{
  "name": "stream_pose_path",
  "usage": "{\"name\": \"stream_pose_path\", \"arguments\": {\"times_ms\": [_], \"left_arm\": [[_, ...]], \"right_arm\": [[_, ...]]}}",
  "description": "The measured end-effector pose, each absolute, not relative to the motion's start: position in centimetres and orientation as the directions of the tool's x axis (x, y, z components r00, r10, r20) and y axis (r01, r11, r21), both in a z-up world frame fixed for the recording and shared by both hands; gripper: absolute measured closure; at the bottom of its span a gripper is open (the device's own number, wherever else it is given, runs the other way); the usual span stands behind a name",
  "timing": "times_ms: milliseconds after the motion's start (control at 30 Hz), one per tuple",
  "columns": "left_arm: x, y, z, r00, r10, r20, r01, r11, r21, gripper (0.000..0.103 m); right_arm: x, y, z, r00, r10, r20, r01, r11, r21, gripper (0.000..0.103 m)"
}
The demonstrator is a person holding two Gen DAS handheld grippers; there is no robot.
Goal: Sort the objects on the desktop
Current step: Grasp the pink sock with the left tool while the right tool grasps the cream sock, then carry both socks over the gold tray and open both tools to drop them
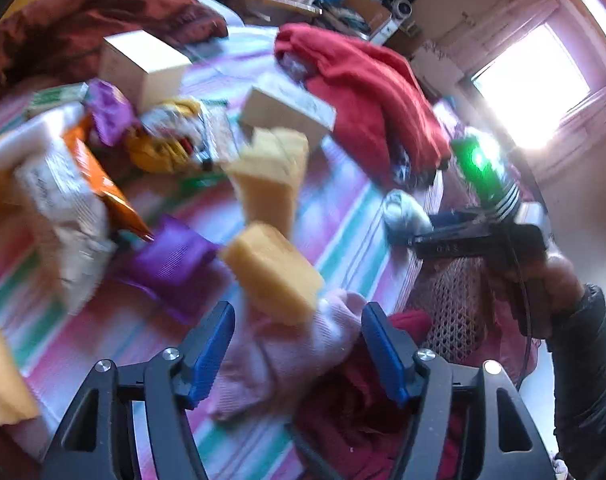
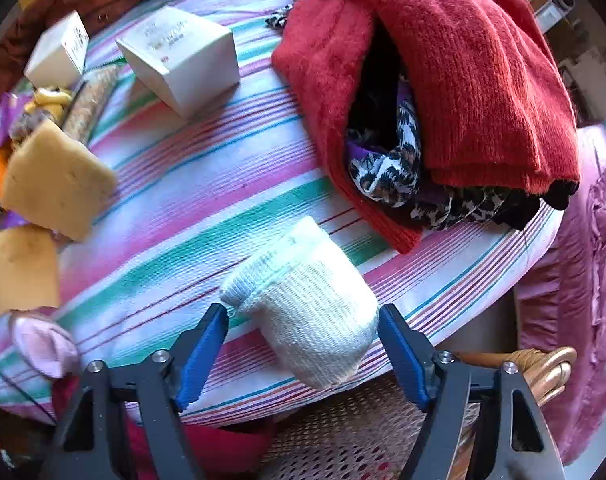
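White sock (image 2: 307, 312), rolled into a stubby bundle, lies on the striped tablecloth (image 2: 207, 216) near the table's front edge, directly between the blue pads of the right gripper (image 2: 303, 344). Fingers spread wide, released; left pad (image 2: 205, 344) just touching or just beside the sock's frayed cuff corner, right pad (image 2: 399, 352) a little apart from its rounded flank. Long axis of bundle runs roughly away from the camera and slightly leftward, so the jaws straddle it across the short side. Judgement: closing should catch it mid-body.

Left gripper (image 1: 295, 344) also open, holding nothing; hovers over a pink sock (image 1: 287, 344) beside a yellow sponge (image 1: 273, 268). Left view heavily motion-blurred, so contact with the pink sock cannot be confirmed.

Right hand is clearly the nearer to the white sock. Red sweater (image 2: 443, 80) pile lies beyond, well apart
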State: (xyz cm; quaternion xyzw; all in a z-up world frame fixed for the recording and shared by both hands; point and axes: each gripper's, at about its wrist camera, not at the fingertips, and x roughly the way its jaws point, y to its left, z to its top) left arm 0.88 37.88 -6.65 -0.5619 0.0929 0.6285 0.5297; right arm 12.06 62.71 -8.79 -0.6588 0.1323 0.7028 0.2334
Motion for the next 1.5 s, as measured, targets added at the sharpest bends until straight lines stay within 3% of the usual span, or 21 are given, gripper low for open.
{"name": "stream_pose_path", "arguments": {"times_ms": [233,333,500,767,967,1267,1500], "left_arm": [[3.6,39.1,-9.2,0.166,0.483,-0.860,-0.788,-0.460,-0.410,0.034],[3.6,38.8,-10.1,0.134,0.472,-0.871,-0.788,-0.483,-0.382,0.041],[3.4,37.0,-9.6,0.103,0.522,-0.846,-0.789,-0.475,-0.389,0.058],[3.4,32.0,-6.2,0.009,0.620,-0.784,-0.795,-0.471,-0.382,0.059],[2.1,27.9,-4.2,-0.061,0.674,-0.736,-0.732,-0.531,-0.426,0.059],[-0.4,18.7,-0.3,-0.323,0.650,-0.688,-0.604,-0.701,-0.378,0.059],[-2.7,8.9,0.7,-0.527,0.487,-0.697,-0.398,-0.865,-0.304,0.059]], "right_arm": [[12.4,62.3,-9.0,-0.005,0.194,-0.981,-0.464,-0.870,-0.170,0.034],[12.4,61.9,-9.1,0.010,0.209,-0.978,-0.441,-0.877,-0.192,0.034],[12.9,61.3,-9.2,0.023,0.267,-0.963,-0.407,-0.878,-0.253,0.046],[15.0,60.2,-7.4,-0.090,0.274,-0.958,-0.451,-0.869,-0.206,0.048],[15.1,55.9,-2.7,-0.289,0.232,-0.929,-0.425,-0.900,-0.092,0.048],[6.8,45.8,0.4,-0.519,0.057,-0.853,-0.161,-0.986,0.032,0.048],[2.2,35.6,3.1,-0.578,-0.167,-0.799,0.102,-0.986,0.133,0.048]]}}
